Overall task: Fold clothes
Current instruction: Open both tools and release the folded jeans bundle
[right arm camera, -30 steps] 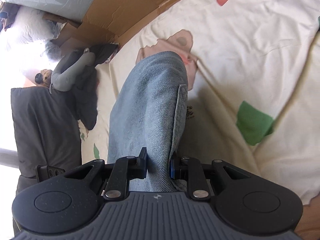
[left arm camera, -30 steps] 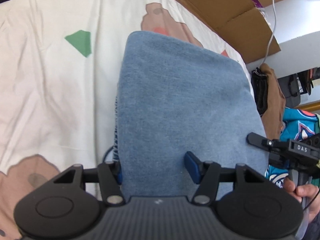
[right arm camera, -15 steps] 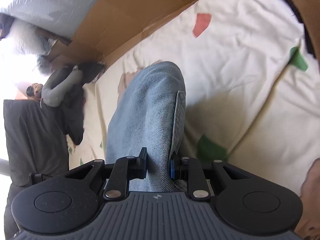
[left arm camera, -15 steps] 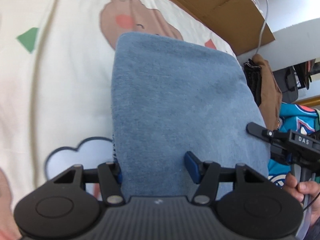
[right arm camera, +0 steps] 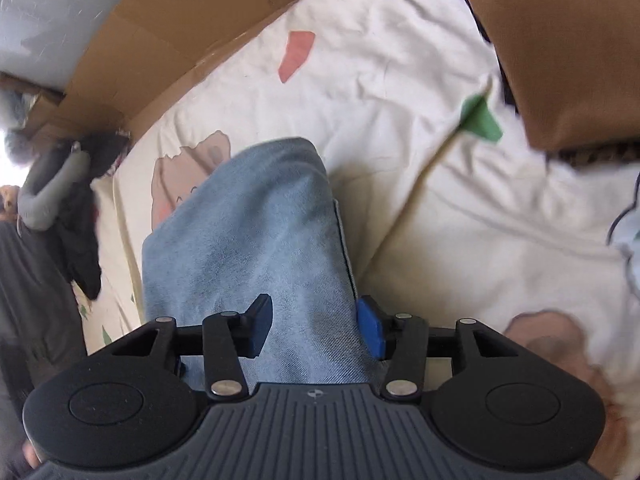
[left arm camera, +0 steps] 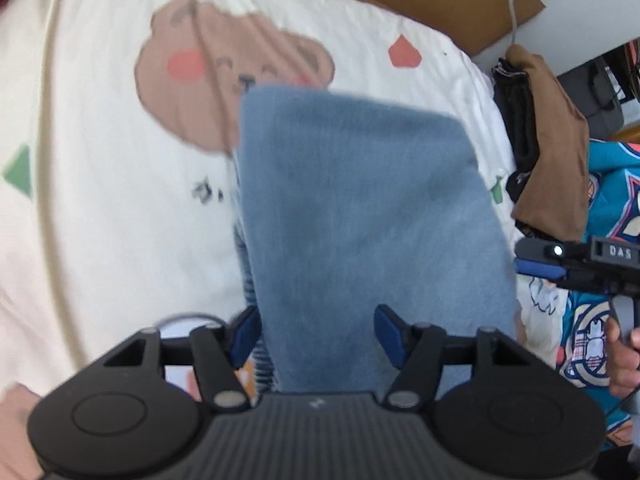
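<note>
Folded blue jeans (left arm camera: 360, 208) stretch away from my left gripper (left arm camera: 316, 334), whose blue pads stand wide with the thick near end between them. It looks shut on that end. In the right wrist view the same jeans (right arm camera: 248, 240) bulge up between the fingers of my right gripper (right arm camera: 314, 324), which is open with both pads off the denim. From the left wrist view, the right gripper (left arm camera: 536, 262) sits just off the jeans' right edge, with a hand (left arm camera: 624, 352) on its handle. The jeans are low over a cream bear-print bedsheet (left arm camera: 100, 220).
A brown garment (left arm camera: 552, 140) over dark clothes lies at the sheet's right side, with a teal printed cloth (left arm camera: 600, 200) beside it. Cardboard (right arm camera: 160, 40) borders the far edge of the bed. Dark and grey clothing (right arm camera: 76, 240) is piled at the left in the right wrist view.
The right gripper's fingers have spread apart and let go of the jeans. Both grippers moved across the bed with the jeans. The left gripper's gap is unchanged.
</note>
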`<state>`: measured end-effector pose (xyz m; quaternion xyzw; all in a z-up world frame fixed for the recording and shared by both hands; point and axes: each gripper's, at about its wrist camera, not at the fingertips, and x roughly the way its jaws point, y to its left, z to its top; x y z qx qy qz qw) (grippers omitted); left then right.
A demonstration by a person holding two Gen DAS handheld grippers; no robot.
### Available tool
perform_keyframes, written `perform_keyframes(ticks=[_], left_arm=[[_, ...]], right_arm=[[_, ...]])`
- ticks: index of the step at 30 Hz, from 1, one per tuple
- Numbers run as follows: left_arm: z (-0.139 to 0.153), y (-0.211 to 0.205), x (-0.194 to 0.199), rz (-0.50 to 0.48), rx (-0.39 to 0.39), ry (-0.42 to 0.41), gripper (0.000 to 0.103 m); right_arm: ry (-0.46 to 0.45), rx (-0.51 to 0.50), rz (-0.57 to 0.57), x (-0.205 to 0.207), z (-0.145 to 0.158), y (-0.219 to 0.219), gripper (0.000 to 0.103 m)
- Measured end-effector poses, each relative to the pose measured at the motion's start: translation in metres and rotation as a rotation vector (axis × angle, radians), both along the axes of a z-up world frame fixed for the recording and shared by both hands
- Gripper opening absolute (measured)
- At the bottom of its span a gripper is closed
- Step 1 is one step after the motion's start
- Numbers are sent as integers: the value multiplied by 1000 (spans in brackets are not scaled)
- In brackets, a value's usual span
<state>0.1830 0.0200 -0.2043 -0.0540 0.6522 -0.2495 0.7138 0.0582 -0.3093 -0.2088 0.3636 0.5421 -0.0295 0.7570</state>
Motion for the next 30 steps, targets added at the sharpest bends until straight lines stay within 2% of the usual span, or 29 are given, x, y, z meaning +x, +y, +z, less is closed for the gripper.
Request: perform_keyframes(ticks=[5, 8, 12, 15, 19, 23, 27, 30], left_arm=[[54, -9, 30, -40, 19, 4, 67], [93, -25, 54, -88, 83, 11, 68], [142, -33, 71, -102, 124, -25, 72], [169, -49, 78, -108, 140, -64, 73], [178, -69, 72, -134, 188, -122, 71], [170, -80, 60, -104, 215, -139, 64], [159, -83, 50, -58, 204, -171, 64], [138, -84, 47, -29, 183, -182, 63]], right_arm=[[-8, -58, 224, 17, 50, 5, 59], [-20, -113, 321, 21, 85, 7, 60], [-56, -138, 335, 18, 119, -1, 60], [-93, -119, 313, 9, 128, -12, 60], [-105, -125, 316, 5, 119, -25, 60], [-116, -115, 331, 7, 114, -33, 59], [-142, -129, 366, 10, 120, -38, 59], [-158, -130, 360, 13, 110, -38, 59]])
